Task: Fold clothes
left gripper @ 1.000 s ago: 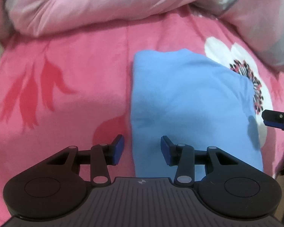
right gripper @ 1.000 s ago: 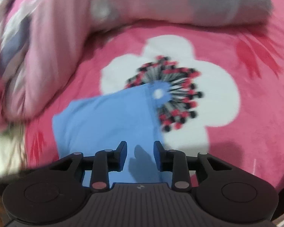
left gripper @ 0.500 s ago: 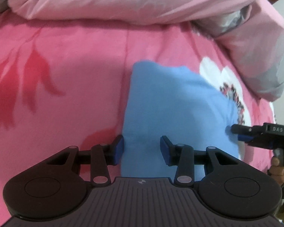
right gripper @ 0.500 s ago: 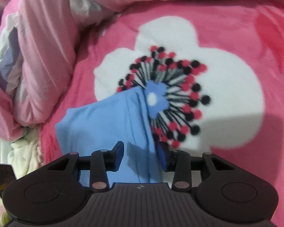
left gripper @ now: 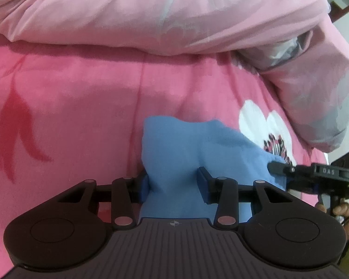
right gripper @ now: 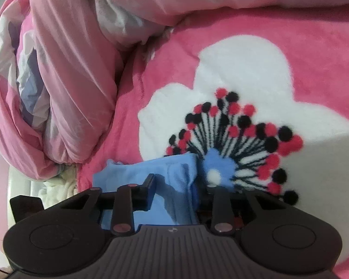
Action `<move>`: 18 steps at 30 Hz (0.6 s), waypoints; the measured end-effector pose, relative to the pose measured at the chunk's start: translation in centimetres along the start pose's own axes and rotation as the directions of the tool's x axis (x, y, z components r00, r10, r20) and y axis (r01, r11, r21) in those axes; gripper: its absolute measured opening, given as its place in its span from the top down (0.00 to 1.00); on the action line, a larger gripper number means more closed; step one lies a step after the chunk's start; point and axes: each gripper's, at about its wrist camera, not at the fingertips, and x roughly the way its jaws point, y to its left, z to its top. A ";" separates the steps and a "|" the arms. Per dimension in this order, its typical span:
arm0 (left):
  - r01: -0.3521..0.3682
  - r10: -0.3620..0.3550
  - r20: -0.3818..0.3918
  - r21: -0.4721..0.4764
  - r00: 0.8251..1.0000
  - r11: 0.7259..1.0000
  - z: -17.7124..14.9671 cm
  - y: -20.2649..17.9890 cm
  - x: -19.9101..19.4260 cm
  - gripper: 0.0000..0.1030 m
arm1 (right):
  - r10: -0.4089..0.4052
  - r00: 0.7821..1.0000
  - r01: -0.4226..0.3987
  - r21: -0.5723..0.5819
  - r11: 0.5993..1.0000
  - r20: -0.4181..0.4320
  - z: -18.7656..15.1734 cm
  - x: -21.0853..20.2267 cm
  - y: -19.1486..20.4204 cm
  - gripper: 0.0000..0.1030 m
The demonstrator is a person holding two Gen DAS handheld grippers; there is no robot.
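Left tongs (left gripper: 173, 184) clamp a bunched fold of the blue garment (left gripper: 188, 151) on the pink bed cover (left gripper: 81, 107). Right tongs (right gripper: 176, 190) closing on its opposite edge, cloth between the jaws.

The folded garment (left gripper: 186, 153) is showing a plain sky blue, with no print; the blanket (left gripper: 81, 97) beneath it is glowing hot pink, carrying darker red leaf shapes (left gripper: 14, 125) and a large white flower (right gripper: 244, 81) whose stamens are running in black lines tipped with red and black dots around a blue centre with a white spot; the bunched duvet (left gripper: 151, 11) is looking pale pink with white and grey patches, plus lilac-blue stripes in the right wrist view; each hand-held gripper (left gripper: 173, 183) is appearing black, the left one with blue pads (left gripper: 202, 183).
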 end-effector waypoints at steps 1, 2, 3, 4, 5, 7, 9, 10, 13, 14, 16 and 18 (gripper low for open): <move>0.003 -0.003 0.000 -0.007 1.000 1.000 0.0 0.1 -0.1 0.60 | 0.006 1.000 -0.006 0.003 1.000 0.000 0.0 -0.2 -0.1 0.73; 0.001 -0.001 0.002 -0.009 1.000 1.000 0.0 0.3 -0.3 0.60 | 0.010 1.000 -0.010 0.004 1.000 -0.002 0.0 -0.4 -0.2 0.73; -0.005 0.005 0.007 -0.006 1.000 1.000 -0.1 0.4 -0.6 0.60 | 0.011 1.000 -0.011 0.003 1.000 -0.003 -0.1 -0.5 -0.3 0.73; -0.014 0.013 0.010 0.003 1.000 1.000 -0.2 0.4 -0.7 0.60 | 0.015 1.000 -0.015 0.000 1.000 -0.006 -0.1 -0.5 -0.3 0.73; -0.019 0.019 0.009 0.016 1.000 1.000 -0.2 0.4 -0.7 0.60 | 0.016 1.000 -0.016 -0.006 1.000 -0.009 -0.2 -0.5 -0.3 0.73; -0.027 0.026 0.011 0.020 1.000 0.999 0.0 0.3 -0.3 0.59 | 0.020 1.000 -0.020 -0.013 1.000 -0.011 -0.2 -0.1 -0.3 0.73; -0.034 0.034 0.018 0.014 0.999 0.999 0.3 0.0 0.2 0.58 | 0.033 0.999 -0.033 -0.012 0.999 -0.005 -0.1 0.3 -0.3 0.72; -0.045 0.044 0.032 0.025 0.999 0.999 0.5 -0.4 0.4 0.59 | 0.035 0.999 -0.035 -0.019 0.999 -0.002 0.0 0.4 -0.2 0.73; -0.078 0.074 0.083 0.046 0.994 0.996 0.6 -1.3 0.6 0.66 | 0.024 1.000 -0.023 -0.058 0.998 0.010 -0.1 0.7 0.6 0.79; -0.088 0.083 0.100 0.051 0.992 0.995 0.5 -1.6 0.5 0.77 | 0.018 1.000 -0.017 -0.076 0.997 0.018 -0.3 0.6 1.0 0.83; -0.093 0.084 0.125 0.070 0.989 0.993 0.1 -2.0 0.1 0.84 | 0.010 0.999 -0.006 -0.112 0.994 0.038 -0.6 0.2 1.7 0.86; -0.108 0.092 0.153 0.100 0.984 0.989 -0.3 -2.7 -0.6 0.88 | 0.010 0.998 -0.001 -0.146 0.989 0.061 -1.1 -0.4 2.7 0.88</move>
